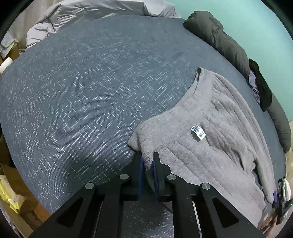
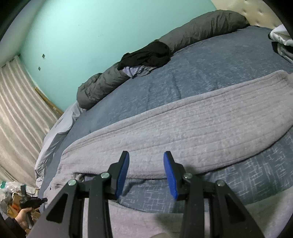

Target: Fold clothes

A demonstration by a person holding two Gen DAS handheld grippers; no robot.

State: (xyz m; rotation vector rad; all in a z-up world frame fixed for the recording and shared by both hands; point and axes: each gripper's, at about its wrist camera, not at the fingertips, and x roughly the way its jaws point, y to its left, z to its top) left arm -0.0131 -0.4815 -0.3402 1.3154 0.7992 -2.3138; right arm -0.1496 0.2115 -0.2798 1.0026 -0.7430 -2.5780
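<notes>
A grey fleece sweater (image 1: 210, 146) lies flat on the blue patterned bedspread (image 1: 82, 100), neck towards the far side, a small label (image 1: 198, 132) showing inside it. My left gripper (image 1: 148, 161) is shut on the sweater's near shoulder corner, with fabric pinched between the blue pads. In the right wrist view the same sweater (image 2: 183, 131) stretches across the bed. My right gripper (image 2: 146, 157) stands open just over its near edge, nothing between the fingers. The right gripper (image 1: 281, 203) also shows at the lower right of the left wrist view.
A dark grey duvet roll (image 2: 164, 47) with black clothing (image 2: 146, 55) on it lines the far bed edge by the teal wall. Pale bedding (image 1: 91, 16) is bunched at the head. Cardboard boxes (image 1: 11, 192) stand beside the bed. A hand (image 2: 23, 217) holds the left gripper.
</notes>
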